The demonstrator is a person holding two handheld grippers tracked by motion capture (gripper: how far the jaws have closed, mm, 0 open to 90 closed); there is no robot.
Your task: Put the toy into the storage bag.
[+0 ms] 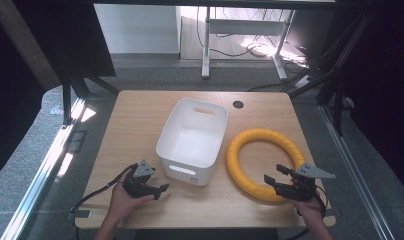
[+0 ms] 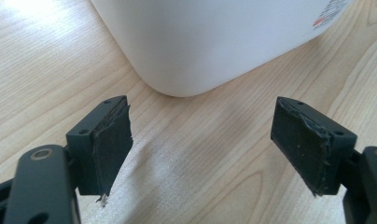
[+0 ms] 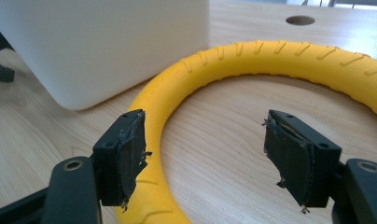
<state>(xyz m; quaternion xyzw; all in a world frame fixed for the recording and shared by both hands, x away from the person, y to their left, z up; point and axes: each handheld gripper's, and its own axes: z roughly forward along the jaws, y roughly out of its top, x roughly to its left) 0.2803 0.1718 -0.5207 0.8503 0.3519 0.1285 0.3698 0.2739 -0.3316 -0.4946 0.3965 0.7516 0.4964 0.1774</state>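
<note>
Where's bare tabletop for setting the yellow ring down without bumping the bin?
The widest bare wood lies left of the white bin, from the table edge to the left gripper. A far strip runs behind the yellow ring around the cable hole. Between bin and ring it is tight; the right gripper crowds the ring's near edge.

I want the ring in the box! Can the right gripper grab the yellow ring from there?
Probably yes. The right gripper is open right at the near edge of the yellow ring, with nothing between them; the white box stands off to the side.
</note>
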